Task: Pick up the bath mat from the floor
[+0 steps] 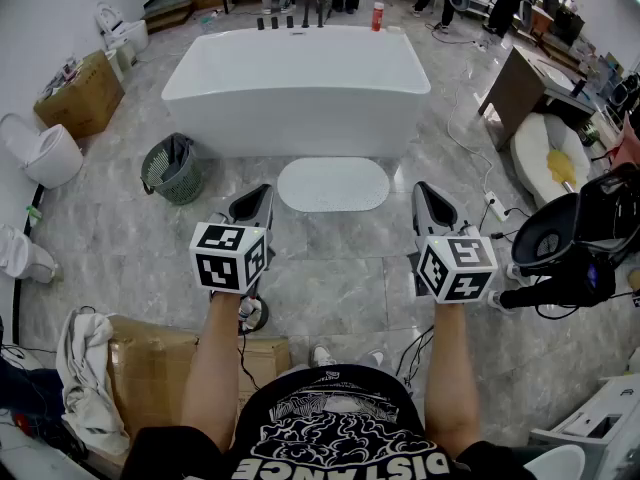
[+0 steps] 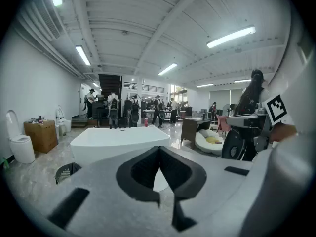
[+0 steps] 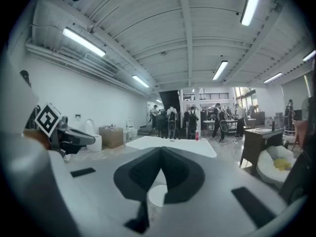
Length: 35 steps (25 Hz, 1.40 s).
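A white oval bath mat [image 1: 333, 184] lies flat on the grey marble floor in front of the white bathtub [image 1: 298, 88]. My left gripper [image 1: 256, 199] is held in the air short of the mat's left end, jaws shut with nothing between them. My right gripper [image 1: 428, 200] hovers short of the mat's right end, also shut and empty. In the left gripper view a sliver of the mat [image 2: 159, 180] shows through the gap behind the closed left gripper [image 2: 159, 151]. The right gripper view shows the mat [image 3: 157, 196] below the closed right gripper [image 3: 161, 153].
A grey mesh waste bin [image 1: 172, 168] stands left of the mat. A power strip and cables [image 1: 494, 206] lie to the right, near a black chair [image 1: 572, 238]. Cardboard boxes [image 1: 150, 363] with a cloth sit near my left side. A toilet [image 1: 45, 152] stands at far left.
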Each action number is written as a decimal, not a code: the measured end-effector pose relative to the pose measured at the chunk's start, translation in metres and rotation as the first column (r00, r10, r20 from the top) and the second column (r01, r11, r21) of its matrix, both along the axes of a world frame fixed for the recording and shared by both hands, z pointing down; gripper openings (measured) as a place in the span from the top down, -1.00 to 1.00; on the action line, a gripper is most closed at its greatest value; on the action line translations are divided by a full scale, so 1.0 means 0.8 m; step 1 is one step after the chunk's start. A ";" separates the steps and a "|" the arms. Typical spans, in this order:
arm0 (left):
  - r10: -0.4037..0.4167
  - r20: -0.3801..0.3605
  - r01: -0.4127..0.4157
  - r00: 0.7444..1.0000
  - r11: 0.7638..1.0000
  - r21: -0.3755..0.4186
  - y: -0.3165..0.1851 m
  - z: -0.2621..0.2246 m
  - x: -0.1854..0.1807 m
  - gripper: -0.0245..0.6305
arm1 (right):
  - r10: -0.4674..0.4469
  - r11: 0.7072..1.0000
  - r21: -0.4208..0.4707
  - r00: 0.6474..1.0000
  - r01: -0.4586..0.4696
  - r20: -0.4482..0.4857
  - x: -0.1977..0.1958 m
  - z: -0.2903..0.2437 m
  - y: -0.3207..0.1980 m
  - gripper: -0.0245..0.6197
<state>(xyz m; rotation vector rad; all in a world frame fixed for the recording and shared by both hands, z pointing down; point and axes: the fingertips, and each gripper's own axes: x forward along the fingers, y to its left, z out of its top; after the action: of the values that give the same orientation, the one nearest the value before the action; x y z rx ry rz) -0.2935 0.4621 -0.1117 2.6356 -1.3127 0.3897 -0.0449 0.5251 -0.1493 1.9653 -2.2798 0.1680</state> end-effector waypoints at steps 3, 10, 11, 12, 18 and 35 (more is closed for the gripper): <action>-0.010 -0.010 0.010 1.000 1.000 0.008 -0.004 -0.001 -0.001 0.90 | 0.007 1.000 -0.001 1.000 -0.007 -0.002 0.003 0.003 -0.004 0.91; -0.018 -0.037 0.019 0.999 0.999 0.027 -0.017 -0.006 -0.006 0.90 | 0.022 1.000 0.002 1.000 -0.022 0.007 0.009 0.002 -0.013 0.90; -0.019 -0.037 0.020 0.999 0.999 0.027 -0.020 -0.006 -0.006 0.89 | 0.027 1.000 0.001 1.000 -0.027 0.000 0.010 0.002 -0.015 0.90; -0.017 -0.037 0.018 0.999 0.999 0.027 -0.022 -0.006 -0.006 0.87 | 0.033 0.999 -0.001 0.999 -0.033 -0.007 0.012 0.003 -0.018 0.90; -0.025 -0.038 0.026 0.999 0.999 0.041 -0.040 -0.002 -0.004 0.77 | 0.039 0.999 -0.004 0.999 -0.039 -0.003 0.018 0.015 -0.033 0.82; -0.077 0.008 0.077 0.997 0.997 0.008 -0.173 0.026 0.111 0.52 | -0.011 0.999 -0.040 0.999 0.013 0.050 0.142 0.052 -0.177 0.55</action>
<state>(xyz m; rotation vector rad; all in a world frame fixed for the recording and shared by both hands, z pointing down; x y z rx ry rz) -0.2051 0.3239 -0.0911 2.5823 -1.4164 0.3850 0.0690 0.3831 -0.1074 1.9489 -2.2988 0.2622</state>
